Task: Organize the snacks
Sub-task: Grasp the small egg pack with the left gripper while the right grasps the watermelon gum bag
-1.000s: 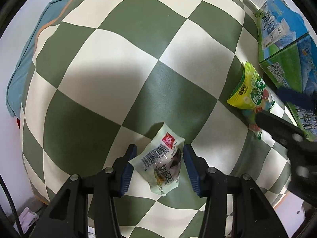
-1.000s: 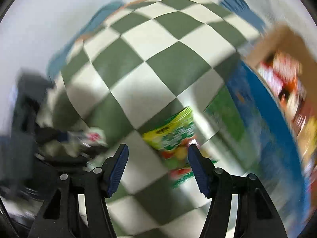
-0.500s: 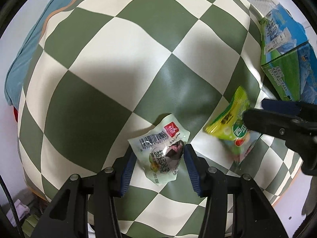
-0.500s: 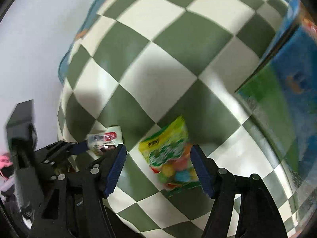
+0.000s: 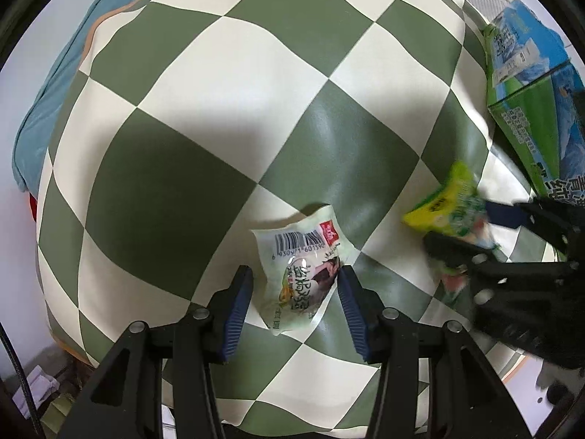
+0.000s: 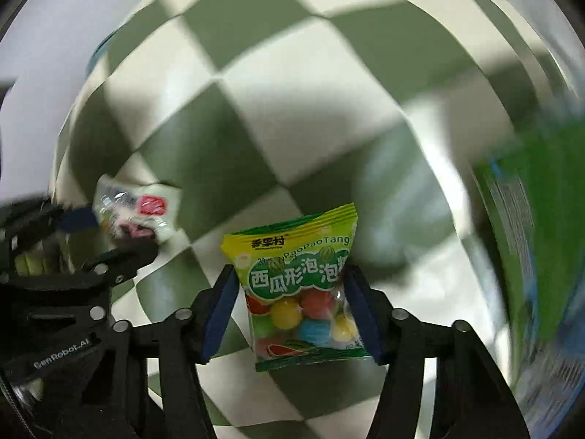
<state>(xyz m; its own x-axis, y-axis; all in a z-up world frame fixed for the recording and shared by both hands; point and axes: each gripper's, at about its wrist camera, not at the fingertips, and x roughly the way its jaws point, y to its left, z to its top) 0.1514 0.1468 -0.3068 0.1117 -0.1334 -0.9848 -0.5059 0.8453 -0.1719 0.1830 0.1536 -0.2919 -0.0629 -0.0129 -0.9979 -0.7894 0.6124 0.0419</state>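
Checkered cloth (image 5: 226, 84) lies bare — carton (image 5: 526, 109) blocks right edge.

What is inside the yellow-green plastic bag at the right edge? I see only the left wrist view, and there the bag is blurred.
Observer: The yellow-green plastic bag has a clear window. Round coloured gum balls show through it: red, yellow, green and blue.
Operator: My left gripper holds the pale clear snack packet. Is the right gripper around the bag?
Observer: Yes. Its jaws have just been closing, the bag is between them, and the blue pads touch both side edges.
Operator: Is any word readable on it?
Observer: "PaoPaoTang" is printed across the yellow top band.
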